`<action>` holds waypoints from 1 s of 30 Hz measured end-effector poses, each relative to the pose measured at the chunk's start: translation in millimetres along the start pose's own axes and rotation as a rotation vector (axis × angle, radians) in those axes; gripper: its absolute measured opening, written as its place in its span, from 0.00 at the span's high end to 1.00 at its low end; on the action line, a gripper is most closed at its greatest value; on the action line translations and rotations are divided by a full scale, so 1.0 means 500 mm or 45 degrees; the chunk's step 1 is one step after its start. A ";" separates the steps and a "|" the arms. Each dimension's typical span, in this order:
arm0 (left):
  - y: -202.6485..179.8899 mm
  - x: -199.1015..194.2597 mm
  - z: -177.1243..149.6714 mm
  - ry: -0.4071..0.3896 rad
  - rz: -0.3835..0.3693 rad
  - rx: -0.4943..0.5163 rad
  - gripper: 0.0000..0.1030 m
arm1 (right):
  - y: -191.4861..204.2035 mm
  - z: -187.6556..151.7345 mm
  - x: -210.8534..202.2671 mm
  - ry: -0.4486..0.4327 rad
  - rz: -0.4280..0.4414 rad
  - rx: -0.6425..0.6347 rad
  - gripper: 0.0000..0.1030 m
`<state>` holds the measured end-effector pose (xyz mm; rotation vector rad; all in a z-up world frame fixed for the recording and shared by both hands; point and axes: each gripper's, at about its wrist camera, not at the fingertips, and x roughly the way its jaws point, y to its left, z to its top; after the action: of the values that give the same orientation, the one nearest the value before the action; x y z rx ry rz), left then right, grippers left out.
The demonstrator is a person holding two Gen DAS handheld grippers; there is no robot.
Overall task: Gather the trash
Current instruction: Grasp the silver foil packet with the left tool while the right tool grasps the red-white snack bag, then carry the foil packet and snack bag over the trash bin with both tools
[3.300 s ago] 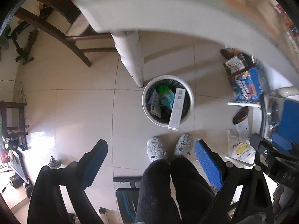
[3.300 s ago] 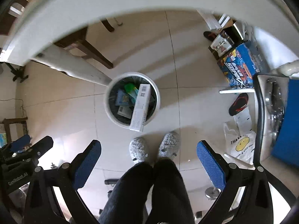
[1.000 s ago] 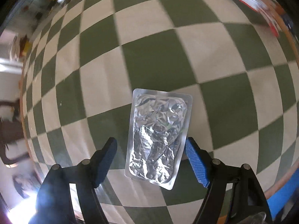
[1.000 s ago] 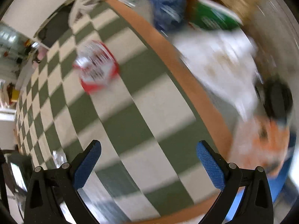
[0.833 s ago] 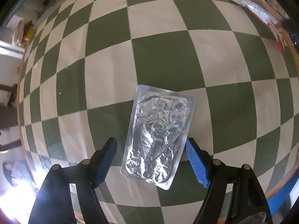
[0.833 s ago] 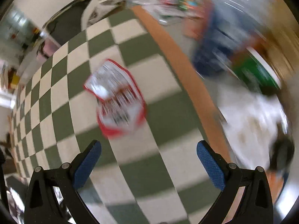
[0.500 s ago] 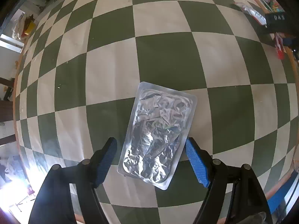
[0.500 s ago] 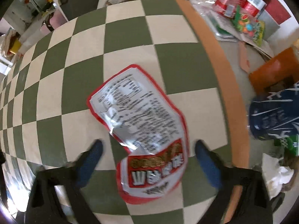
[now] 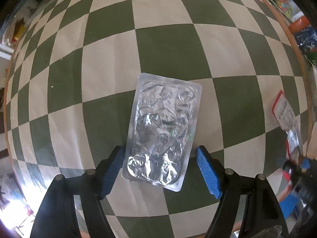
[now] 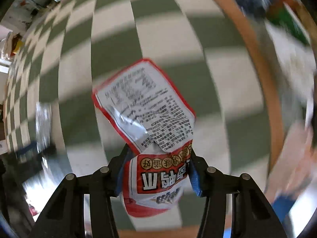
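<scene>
A crumpled silver foil blister pack (image 9: 161, 129) lies flat on the green and cream checkered tablecloth (image 9: 111, 45). My left gripper (image 9: 161, 171) is open, its blue pads on either side of the pack's near end, left pad almost touching. My right gripper (image 10: 157, 171) is shut on a red and white snack wrapper (image 10: 146, 115), which bulges between the pads and lifts off the cloth. That wrapper and the right gripper show blurred at the right edge of the left wrist view (image 9: 285, 117). The foil pack shows blurred at the left of the right wrist view (image 10: 42, 123).
The table has an orange-brown rim (image 9: 285, 29) on the right. Beyond it lie colourful packets and boxes (image 9: 281, 2), blurred in the right wrist view (image 10: 277, 11). Room clutter shows past the table's left edge (image 9: 13, 29).
My right gripper closed on the red and white wrapper and is moving with it, blurring the view. My left gripper stays open around the foil pack, slightly nearer.
</scene>
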<state>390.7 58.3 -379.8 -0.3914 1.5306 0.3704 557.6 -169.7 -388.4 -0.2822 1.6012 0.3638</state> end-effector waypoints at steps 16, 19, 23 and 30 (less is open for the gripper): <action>-0.060 -0.025 0.039 -0.030 0.028 0.088 0.41 | 0.020 0.027 0.035 -0.047 -0.110 -0.208 0.14; -0.065 -0.028 0.039 -0.024 0.016 0.070 0.41 | 0.058 0.013 0.028 -0.092 -0.128 -0.251 0.37; -0.069 -0.045 0.037 -0.036 -0.021 0.049 0.41 | 0.069 -0.006 0.022 -0.085 -0.080 -0.260 0.50; -0.054 -0.109 0.034 -0.100 -0.086 -0.010 0.41 | 0.048 -0.022 -0.009 -0.102 0.057 -0.203 0.70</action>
<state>418.0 42.9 -325.0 -0.4292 1.4357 0.3353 538.5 -152.5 -381.8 -0.3496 1.5043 0.5329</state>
